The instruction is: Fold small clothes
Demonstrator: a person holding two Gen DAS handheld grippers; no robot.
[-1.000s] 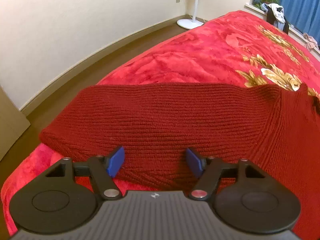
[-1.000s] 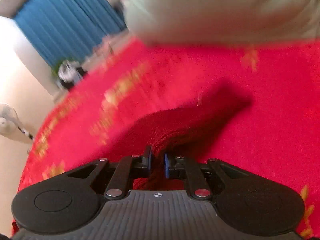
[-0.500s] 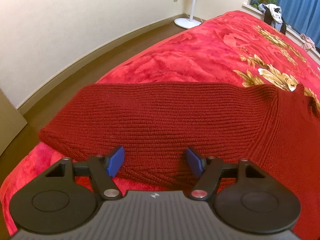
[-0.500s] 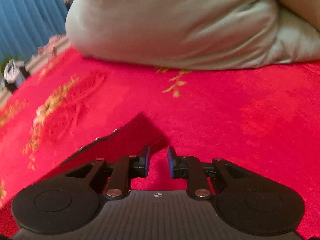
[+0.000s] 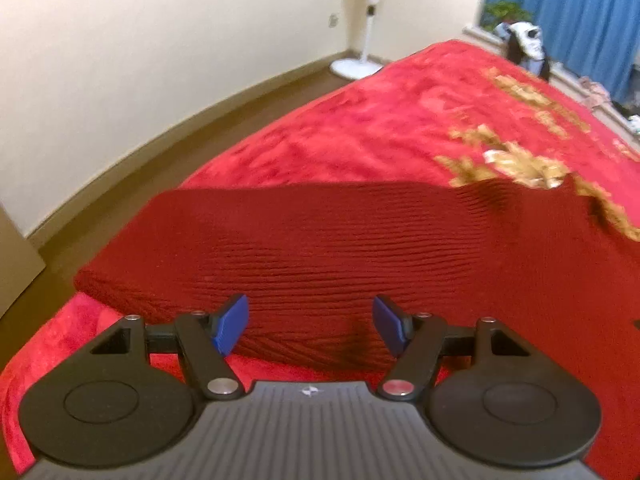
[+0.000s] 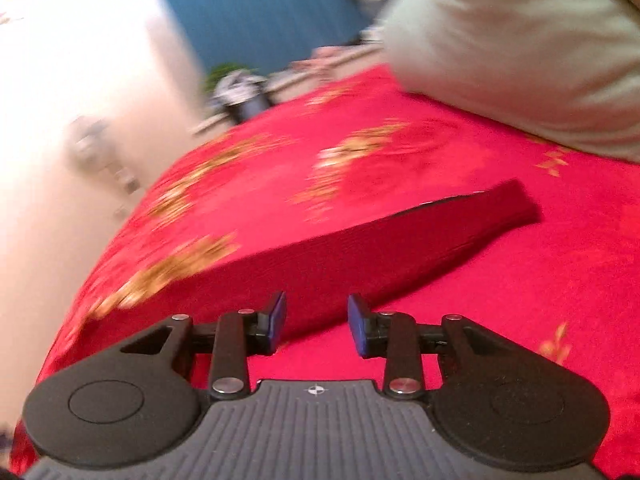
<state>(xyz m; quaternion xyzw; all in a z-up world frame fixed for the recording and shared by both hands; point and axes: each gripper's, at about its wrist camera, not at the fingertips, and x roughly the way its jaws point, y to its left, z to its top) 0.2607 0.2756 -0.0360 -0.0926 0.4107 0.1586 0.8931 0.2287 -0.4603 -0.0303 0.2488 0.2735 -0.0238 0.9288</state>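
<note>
**Both tongs spread above the dark red knit on the bed**

A dark red knit [image 5: 320, 248] lies flat on a red blanket [image 5: 380, 120] with gold flowers, which covers the bed. Seen from the left wrist, the knit stretches across the near end of the bed, its ribbed hem close to the blanket's edge, with brown floor [image 5: 160, 148] and a cream wall beyond. The left tongs [image 5: 310, 326] hang just above the near edge of the knit, their blue pads [image 5: 232, 322] spread wide with nothing between them.

From the right wrist the picture is blurred. The right tongs [image 6: 316, 318] have just been opening and stand parted, pinching nothing; a long folded part of the knit [image 6: 380, 248] lies on the blanket just past their tips and runs away to the upper right. A pale grey-green pillow [image 6: 520, 48] rests on the blanket at the far right.

A white fan [image 5: 366, 20] stands on the floor in the corner, and blue curtains [image 5: 568, 12] hang behind a windowsill that holds a plant [image 5: 506, 10] and some bundled clothes.
</note>
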